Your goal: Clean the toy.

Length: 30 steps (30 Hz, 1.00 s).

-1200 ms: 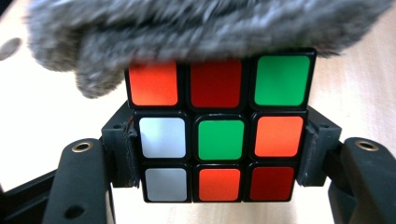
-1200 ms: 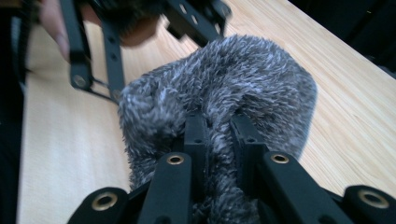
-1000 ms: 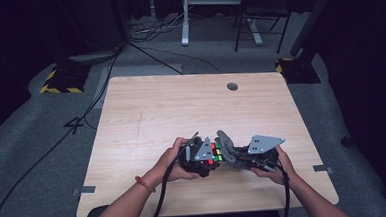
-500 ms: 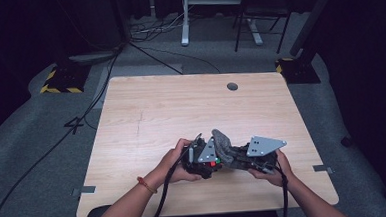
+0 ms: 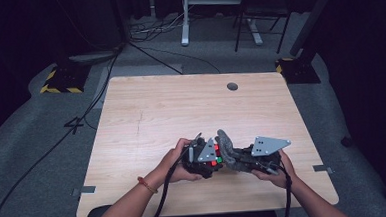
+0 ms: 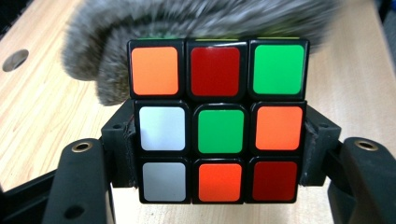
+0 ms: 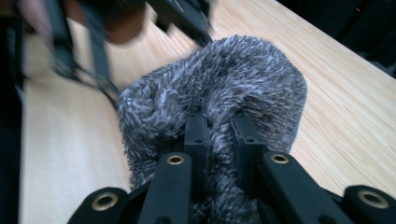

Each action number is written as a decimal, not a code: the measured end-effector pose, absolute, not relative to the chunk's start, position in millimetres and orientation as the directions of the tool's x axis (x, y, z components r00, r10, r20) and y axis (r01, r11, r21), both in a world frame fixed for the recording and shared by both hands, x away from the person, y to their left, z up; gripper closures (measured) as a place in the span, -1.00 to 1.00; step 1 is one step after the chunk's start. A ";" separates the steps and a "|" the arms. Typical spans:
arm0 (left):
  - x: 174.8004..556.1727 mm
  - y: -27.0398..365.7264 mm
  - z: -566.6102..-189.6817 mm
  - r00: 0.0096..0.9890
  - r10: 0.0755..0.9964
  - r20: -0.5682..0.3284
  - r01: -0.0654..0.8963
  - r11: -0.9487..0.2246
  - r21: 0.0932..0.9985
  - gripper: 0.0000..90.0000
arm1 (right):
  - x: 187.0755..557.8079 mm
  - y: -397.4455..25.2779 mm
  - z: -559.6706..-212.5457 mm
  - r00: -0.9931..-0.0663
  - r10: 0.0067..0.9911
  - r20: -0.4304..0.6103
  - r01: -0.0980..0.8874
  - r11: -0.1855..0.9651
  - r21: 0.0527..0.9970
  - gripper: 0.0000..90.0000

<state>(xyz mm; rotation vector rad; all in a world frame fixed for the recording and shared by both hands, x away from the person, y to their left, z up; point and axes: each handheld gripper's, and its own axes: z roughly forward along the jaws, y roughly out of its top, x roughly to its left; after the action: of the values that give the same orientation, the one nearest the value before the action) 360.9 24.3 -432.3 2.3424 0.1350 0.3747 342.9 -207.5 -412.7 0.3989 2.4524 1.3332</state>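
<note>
The pale wood-grain table [image 5: 181, 114] stood in a dark room on grey carpet, cables trailing across the floor behind it. Near the table's front edge the person held both tools close together. The left gripper [image 6: 219, 154] had its jaws closed on the sides of a black-framed puzzle cube with orange, red, green and white stickers [image 6: 218, 121], gripping its lower two layers. The right gripper [image 7: 219, 135] had its jaws pinched nearly together on a fluffy grey cloth [image 7: 219, 88], which bulged out ahead of them. In the left gripper view the cloth lay along the cube's top edge, touching it.

The step looked like wiping the cube. To do it well, the left hold probably had to stay firm and square so the cube would not twist, while the cloth was drawn across with light pressure, keeping the hard jaws off the stickers.

Compared with a second before, the two tools in the high view had drawn closer, and the cloth [image 5: 227, 149] covered more of the cube [image 5: 212, 155].
</note>
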 end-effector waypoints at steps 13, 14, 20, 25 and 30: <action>357.6 31.7 -426.1 0.943 0.220 0.250 -0.033 -0.687 0.726 -0.26 | 350.9 -208.9 -414.7 -0.893 0.424 -0.148 0.108 0.523 0.846 0.76; 357.7 31.3 -425.8 0.944 0.217 0.251 -0.036 -0.685 0.727 -0.25 | 351.7 -211.4 -417.0 -0.891 0.430 -0.144 0.117 0.526 0.843 0.76; 353.8 27.0 -425.1 0.940 0.203 0.273 -0.061 -0.690 0.722 -0.26 | 355.8 -223.1 -423.0 -0.892 0.440 -0.101 0.155 0.509 0.846 0.75; 351.0 30.2 -421.4 0.939 0.194 0.285 -0.081 -0.678 0.730 -0.26 | 357.9 -222.2 -427.9 -0.891 0.445 -0.092 0.170 0.514 0.841 0.75; 352.1 31.7 -420.4 0.947 0.192 0.259 -0.073 -0.654 0.753 -0.26 | 360.5 -227.8 -429.0 -0.901 0.430 -0.056 0.172 0.473 0.864 0.75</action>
<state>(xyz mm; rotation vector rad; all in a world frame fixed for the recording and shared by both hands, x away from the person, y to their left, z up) 352.1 31.7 -420.4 2.2489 0.0828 0.4012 360.5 -227.8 -429.0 0.5146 2.4574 1.3959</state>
